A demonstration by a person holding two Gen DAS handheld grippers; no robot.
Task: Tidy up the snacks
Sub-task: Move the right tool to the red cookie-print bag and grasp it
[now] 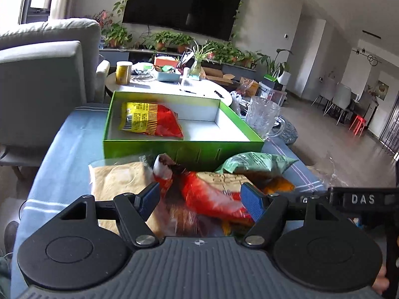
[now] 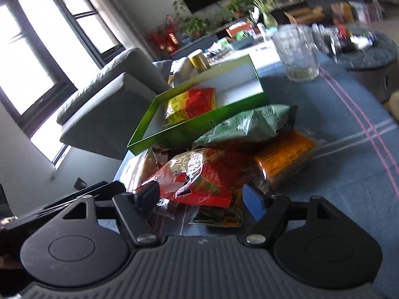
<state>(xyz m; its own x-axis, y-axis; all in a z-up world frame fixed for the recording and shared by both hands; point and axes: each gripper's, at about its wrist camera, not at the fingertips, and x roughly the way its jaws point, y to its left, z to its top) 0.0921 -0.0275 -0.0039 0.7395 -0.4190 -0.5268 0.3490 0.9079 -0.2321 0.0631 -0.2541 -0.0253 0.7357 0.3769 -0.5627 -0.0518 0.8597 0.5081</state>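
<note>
A red snack bag (image 1: 212, 196) lay on top of the snack pile, directly between the fingers of the left gripper (image 1: 200, 196), whose jaws stood apart without pressing it. The right gripper (image 2: 202, 194) also had its jaws apart, with that bag's crinkled end (image 2: 197, 182) between them, untouched as far as could be seen. Ahead of both grippers sat the green box (image 1: 184, 149), holding one red-and-yellow packet (image 1: 149, 120). A pale green bag (image 1: 256, 162) and an orange packet (image 2: 284, 157) lay ahead and right; a glass mug (image 1: 264, 117) stood beyond.
</note>
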